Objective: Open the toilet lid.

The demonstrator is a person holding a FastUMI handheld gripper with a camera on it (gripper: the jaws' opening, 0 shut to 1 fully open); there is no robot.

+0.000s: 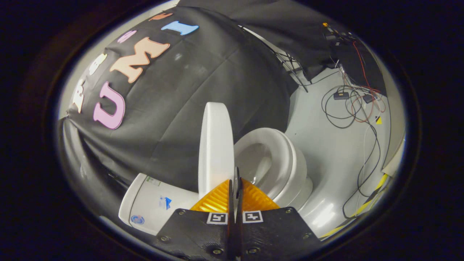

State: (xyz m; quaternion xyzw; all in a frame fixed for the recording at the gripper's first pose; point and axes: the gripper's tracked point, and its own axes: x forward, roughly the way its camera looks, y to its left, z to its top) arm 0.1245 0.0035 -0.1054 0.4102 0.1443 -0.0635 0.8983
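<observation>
Lid point(215, 145) already up, standing about vertical over open bowl point(270, 163), tank point(152, 203) beside it. Gripper point(236, 181) fingers pressed together, nothing between them, tips right at lid's lower edge. Looks basically done; next probably just back off without nudging lid.

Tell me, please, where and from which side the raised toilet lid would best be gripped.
Probably the toilet lid is best held at its thin free rim, approached edge-on from the bowl side. It stands upright and edge-on just ahead of the hand-held gripper, whose fingers are closed together; they would need to open to straddle that rim.
</observation>
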